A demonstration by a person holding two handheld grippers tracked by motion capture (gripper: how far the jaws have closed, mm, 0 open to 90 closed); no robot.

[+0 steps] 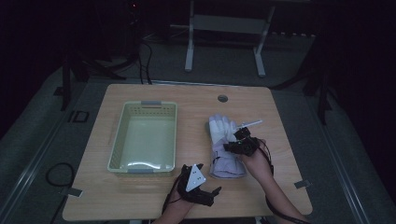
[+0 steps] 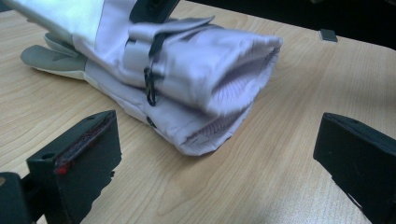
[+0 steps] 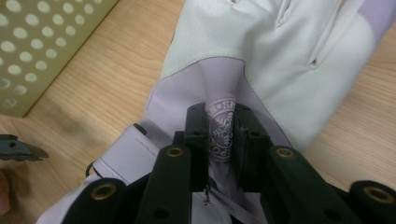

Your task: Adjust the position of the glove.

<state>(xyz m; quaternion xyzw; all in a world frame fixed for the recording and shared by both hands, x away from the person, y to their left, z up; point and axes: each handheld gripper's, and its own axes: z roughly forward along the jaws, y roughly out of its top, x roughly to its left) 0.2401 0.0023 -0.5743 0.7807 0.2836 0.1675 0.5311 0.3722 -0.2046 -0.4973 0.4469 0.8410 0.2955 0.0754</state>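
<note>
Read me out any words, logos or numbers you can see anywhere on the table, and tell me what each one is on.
Round white snowflake emblem on the lilac fabric of the pale padded ski glove, pinched between the right gripper jaws: ringed with lettering, too folded and small to read.
Perforated pale green plastic basket: no text legible.

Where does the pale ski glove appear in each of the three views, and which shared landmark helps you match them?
High view: glove lies right of centre on the table, right of the basket, under the right gripper.
Left gripper view: upper centre, cuff opening facing the camera.
Right gripper view: centre and top, a fold pinched between the jaws.
Shared landmark: the wooden tabletop.
</note>
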